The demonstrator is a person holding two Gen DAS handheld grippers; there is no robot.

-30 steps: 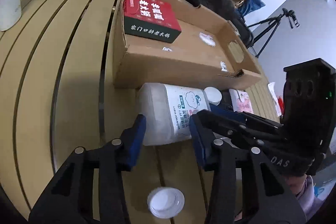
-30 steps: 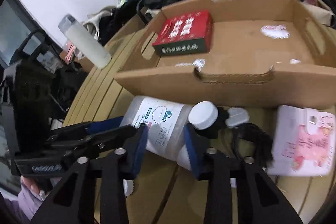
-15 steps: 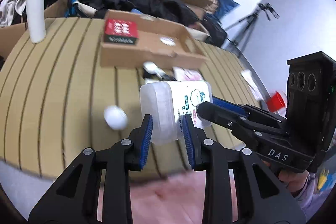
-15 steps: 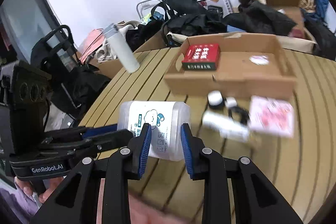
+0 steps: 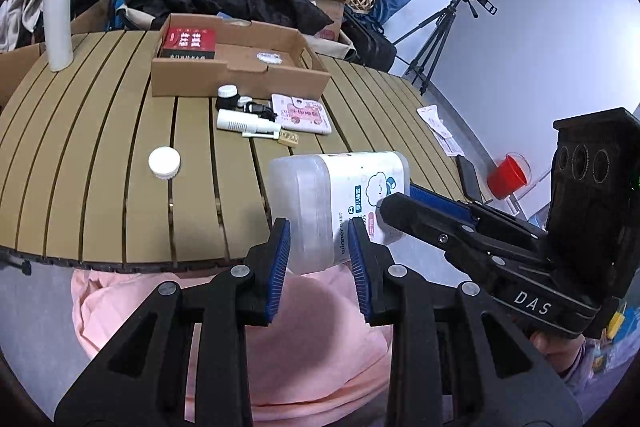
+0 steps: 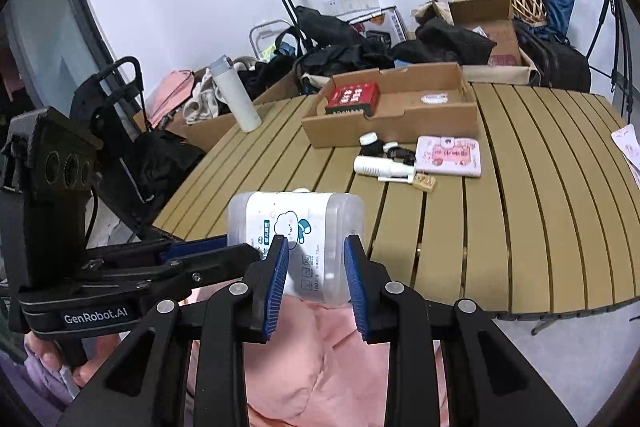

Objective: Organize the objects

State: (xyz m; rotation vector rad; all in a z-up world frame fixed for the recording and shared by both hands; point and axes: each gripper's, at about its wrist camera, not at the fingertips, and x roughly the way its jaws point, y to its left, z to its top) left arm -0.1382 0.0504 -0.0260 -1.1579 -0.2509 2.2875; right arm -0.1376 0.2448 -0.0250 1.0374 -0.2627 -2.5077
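Note:
Both grippers are shut on a translucent plastic jar (image 5: 316,203) with a white cartoon label, held in the air over the table's near edge. My left gripper (image 5: 318,253) clamps one end; my right gripper (image 6: 316,269) clamps the other end of the jar (image 6: 296,231). The jar's white round lid (image 5: 164,163) lies on the slatted table to the left. A cardboard tray (image 5: 188,81) at the back holds a red box (image 5: 189,43).
A white tube (image 5: 244,121), a small white-capped bottle (image 5: 226,95), a pink packet (image 5: 302,113) and a small wooden piece lie in front of the tray. A tall white flask (image 5: 57,23) stands back left. A red cup (image 5: 508,177) is off the table's right.
Both grippers closed on the jar, lifted it off the table in front of the tray and pulled it back toward the near edge. The lid stayed on the table.

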